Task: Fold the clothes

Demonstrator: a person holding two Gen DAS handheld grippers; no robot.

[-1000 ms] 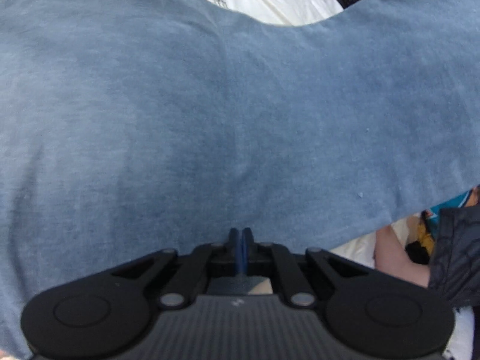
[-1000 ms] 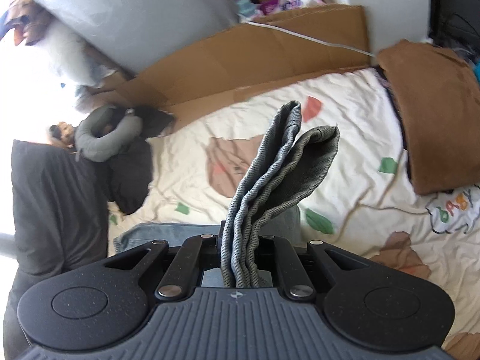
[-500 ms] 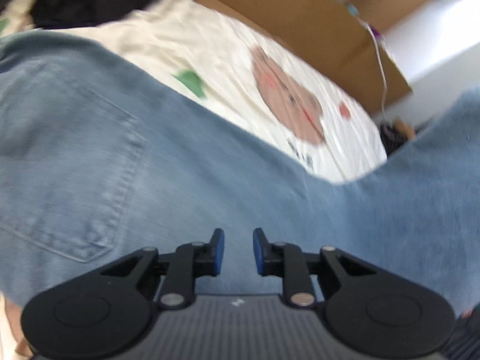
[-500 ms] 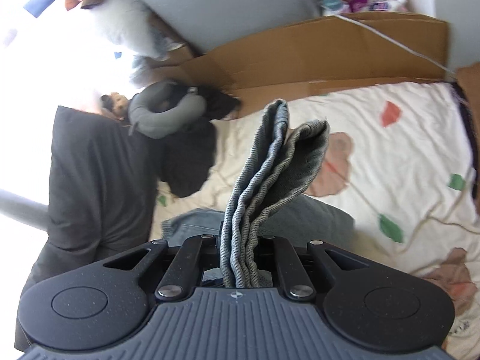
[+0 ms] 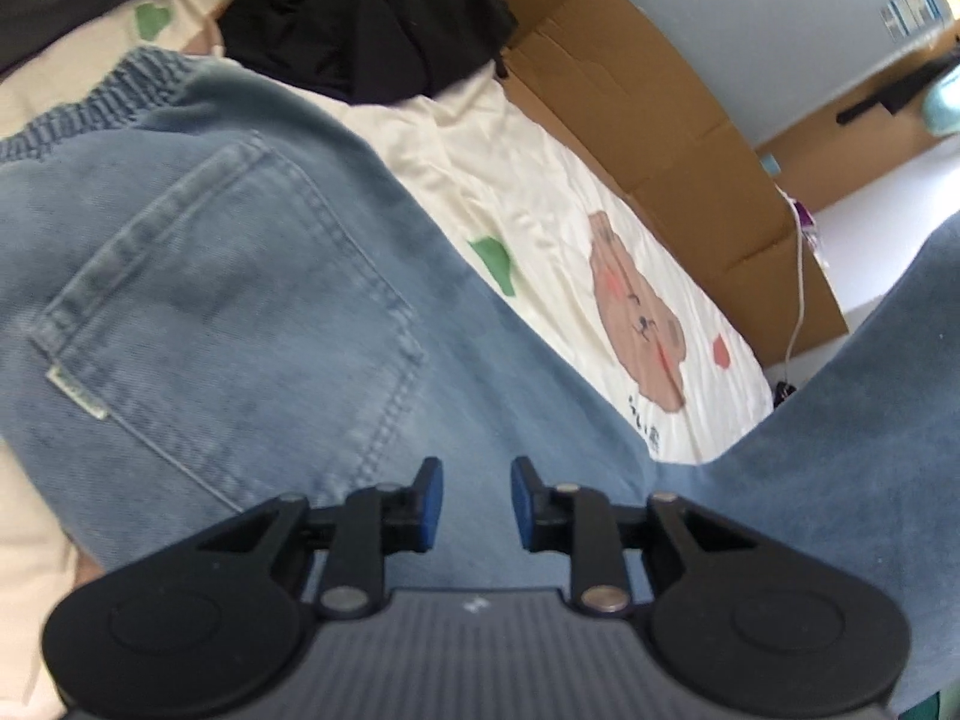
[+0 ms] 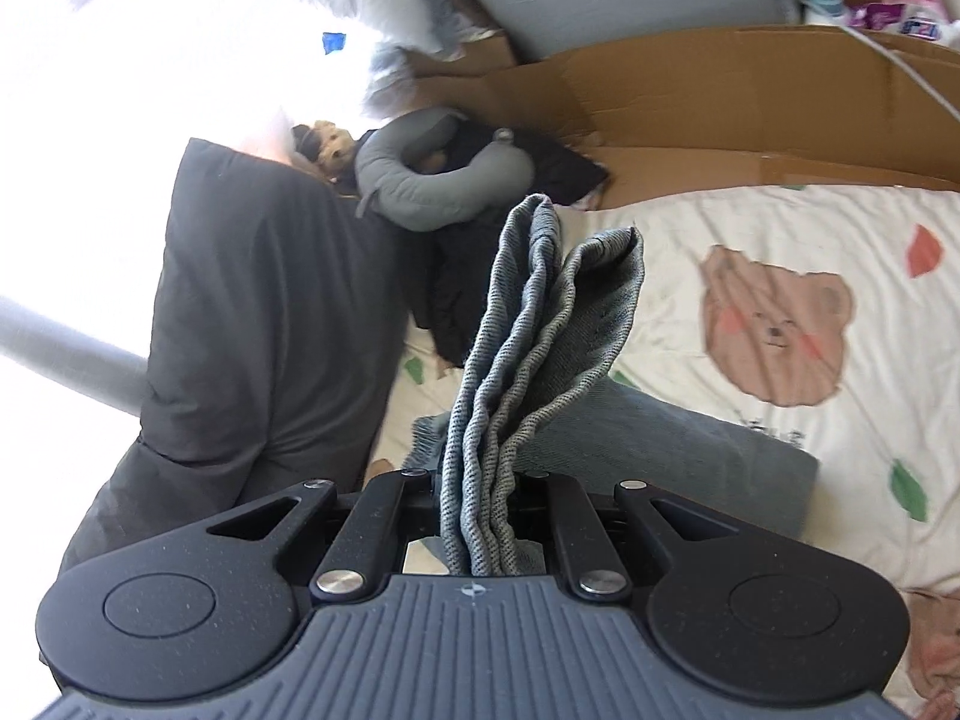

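While its blue-padded jaws stand apart with nothing between them, the left gripper [image 5: 474, 501] hovers just above the light blue jeans [image 5: 228, 312], which lie spread on the bed with a back pocket [image 5: 198, 300] facing up and the ribbed elastic waistband [image 5: 102, 96] toward the far left of that view. One part of the denim rises off the bed at the right edge of the left wrist view. Over in the right gripper [image 6: 477, 531], the jaws are clamped on a bunched fold of the same jeans [image 6: 540, 360], the cloth standing up from between them in several layers, with more of the denim lying flat on the bed just behind. Under everything is a cream bedsheet [image 5: 540, 192] printed with brown bear faces, green leaves and small red shapes. Flattened brown cardboard [image 5: 660, 138] lines the far edge of the bed against a pale grey wall, with a thin white cable trailing over it. A crumpled black garment [image 5: 360, 12] sits near the waistband end. From the right wrist view, a grey neck pillow [image 6: 444, 180] rests on the dark clothing, a small plush toy just beside it, and a large dark grey pillow [image 6: 258, 312] fills the left side, bright light washing out the room behind.
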